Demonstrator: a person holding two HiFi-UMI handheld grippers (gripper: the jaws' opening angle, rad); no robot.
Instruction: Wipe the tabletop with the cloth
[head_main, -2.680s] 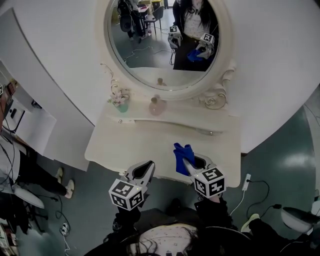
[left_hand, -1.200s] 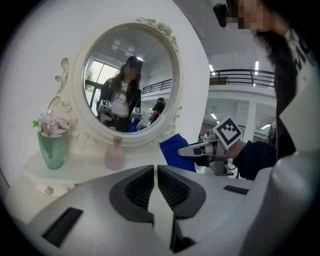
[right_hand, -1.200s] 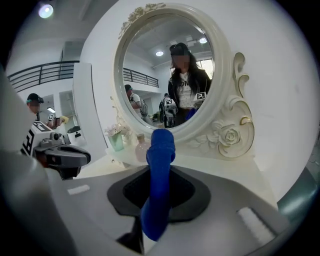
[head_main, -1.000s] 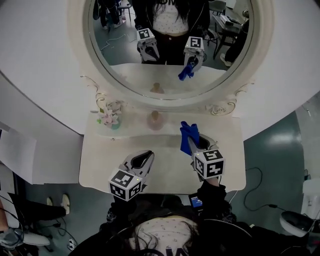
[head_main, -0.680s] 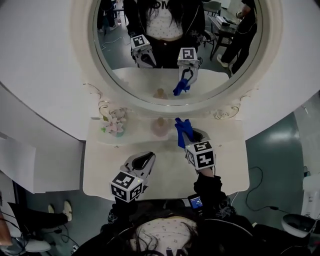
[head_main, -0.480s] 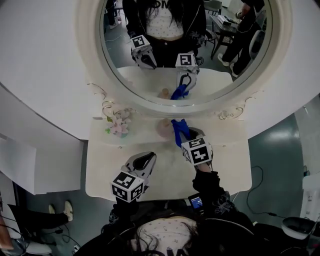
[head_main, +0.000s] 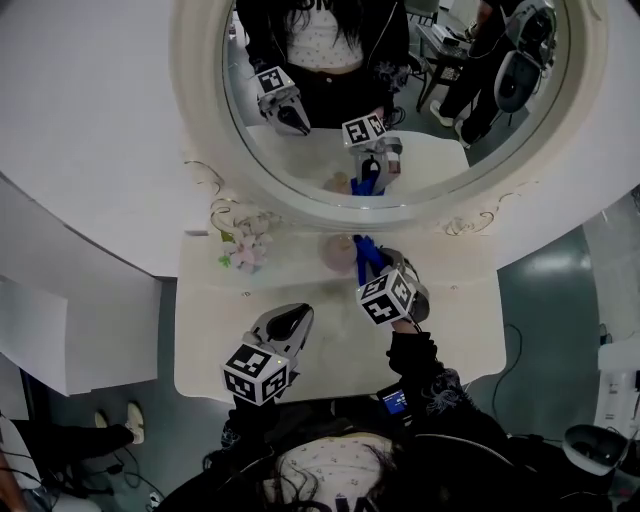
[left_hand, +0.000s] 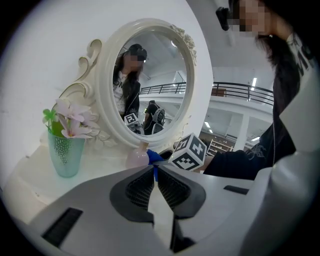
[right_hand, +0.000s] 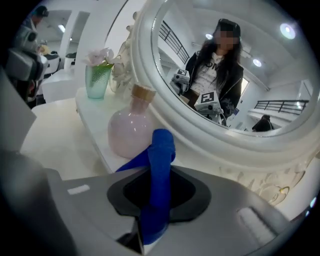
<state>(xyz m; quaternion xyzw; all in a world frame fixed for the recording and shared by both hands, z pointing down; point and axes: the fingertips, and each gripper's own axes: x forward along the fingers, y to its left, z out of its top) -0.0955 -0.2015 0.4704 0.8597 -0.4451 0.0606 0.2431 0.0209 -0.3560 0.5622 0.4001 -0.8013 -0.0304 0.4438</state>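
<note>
Head view: the right gripper (head_main: 372, 268) clamps the blue cloth (head_main: 363, 249) near the table's (head_main: 250, 322) back edge, just beside a pink bottle (head_main: 338, 254) under the mirror (head_main: 420, 120). The left gripper (head_main: 288, 320), jaws together and empty, hovers near the front edge. No print is legible.

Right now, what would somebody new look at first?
The bright blue cloth pinched in the right hand-held gripper, held up above the white tabletop near a round pink bottle. Behind it, the big oval mirror reflects the cloth too.
</note>
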